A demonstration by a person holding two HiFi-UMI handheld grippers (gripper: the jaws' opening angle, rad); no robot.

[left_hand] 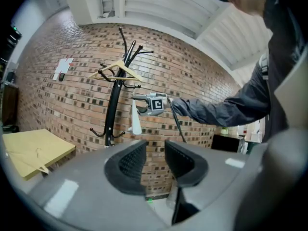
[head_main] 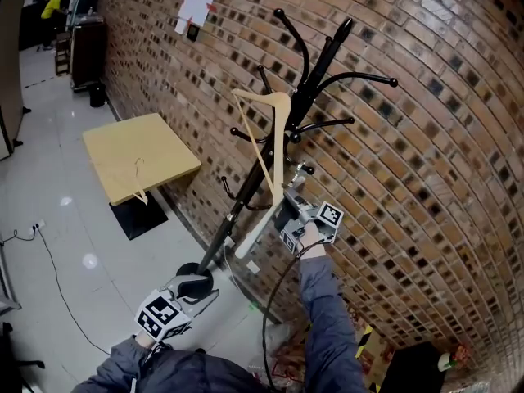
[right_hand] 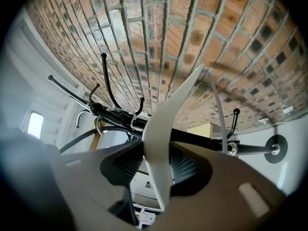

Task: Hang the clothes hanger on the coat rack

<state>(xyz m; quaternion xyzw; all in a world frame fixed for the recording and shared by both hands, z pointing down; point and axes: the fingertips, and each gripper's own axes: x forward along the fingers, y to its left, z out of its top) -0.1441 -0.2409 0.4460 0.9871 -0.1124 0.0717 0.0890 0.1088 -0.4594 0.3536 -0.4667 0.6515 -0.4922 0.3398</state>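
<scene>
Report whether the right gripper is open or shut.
Shut on the hanger: in the right gripper view, the right gripper has its cream arm between both jaws, pads pressed against either side.

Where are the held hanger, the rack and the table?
hanger (right_hand: 156,143): right gripper view, on its broad pale arm.
rack (head_main: 320,64): head view, on the upper black pole.
table (head_main: 135,142): head view, on the bare yellow top.
</scene>
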